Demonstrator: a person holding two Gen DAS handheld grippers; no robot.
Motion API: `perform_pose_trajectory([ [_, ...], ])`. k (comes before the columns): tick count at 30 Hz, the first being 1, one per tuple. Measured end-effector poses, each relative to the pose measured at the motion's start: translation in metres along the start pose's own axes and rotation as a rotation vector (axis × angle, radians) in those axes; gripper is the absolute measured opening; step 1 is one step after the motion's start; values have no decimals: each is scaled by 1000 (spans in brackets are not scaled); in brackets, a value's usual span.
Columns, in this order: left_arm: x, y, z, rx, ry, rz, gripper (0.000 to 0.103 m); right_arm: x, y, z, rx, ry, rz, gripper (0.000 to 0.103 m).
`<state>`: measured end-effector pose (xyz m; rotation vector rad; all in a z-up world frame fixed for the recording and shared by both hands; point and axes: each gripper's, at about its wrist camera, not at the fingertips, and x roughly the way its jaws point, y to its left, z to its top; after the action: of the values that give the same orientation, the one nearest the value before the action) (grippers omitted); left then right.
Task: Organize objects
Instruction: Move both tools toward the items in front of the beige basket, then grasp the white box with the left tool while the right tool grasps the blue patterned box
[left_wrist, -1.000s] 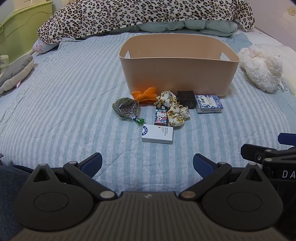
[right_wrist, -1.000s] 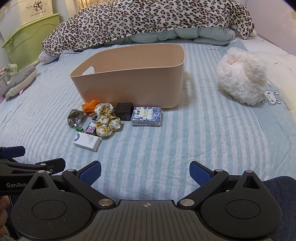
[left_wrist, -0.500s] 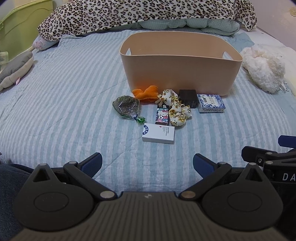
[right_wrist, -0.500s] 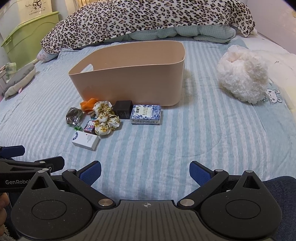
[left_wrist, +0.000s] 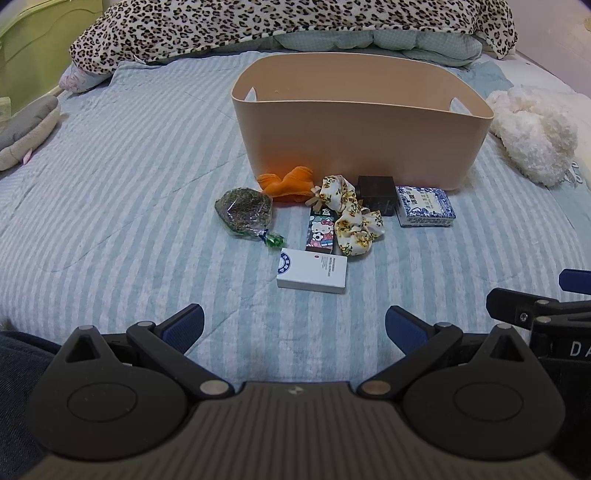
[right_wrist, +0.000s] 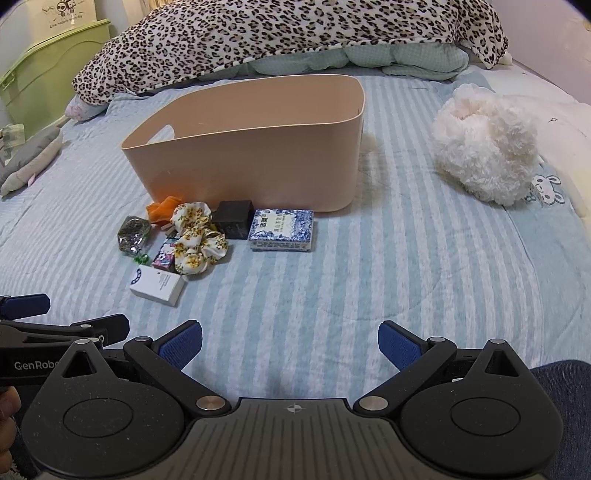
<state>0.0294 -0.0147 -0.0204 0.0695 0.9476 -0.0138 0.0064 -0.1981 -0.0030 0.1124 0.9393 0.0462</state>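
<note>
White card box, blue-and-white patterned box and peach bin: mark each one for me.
white card box (left_wrist: 312, 270), left wrist view, top face.
blue-and-white patterned box (right_wrist: 281, 224), right wrist view, printed lid.
peach bin (left_wrist: 354, 144), left wrist view, front wall.

Dim, soft light; fisheye-warped edges

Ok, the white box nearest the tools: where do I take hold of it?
Probably across the white box's two long edges, coming straight down from above with the left tool. It lies flat on the bed, alone at the front of the pile, its near edge clear.
</note>
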Motion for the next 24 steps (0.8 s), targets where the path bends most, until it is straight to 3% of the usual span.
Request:
perform_pose_trajectory([
  [14, 47, 8, 17, -30, 55, -7, 103, 31, -2, 27, -32, -7, -33, 103],
  [24, 85, 6, 23, -28, 101, -62, 103, 71, 1, 42, -58, 17, -50, 103],
])
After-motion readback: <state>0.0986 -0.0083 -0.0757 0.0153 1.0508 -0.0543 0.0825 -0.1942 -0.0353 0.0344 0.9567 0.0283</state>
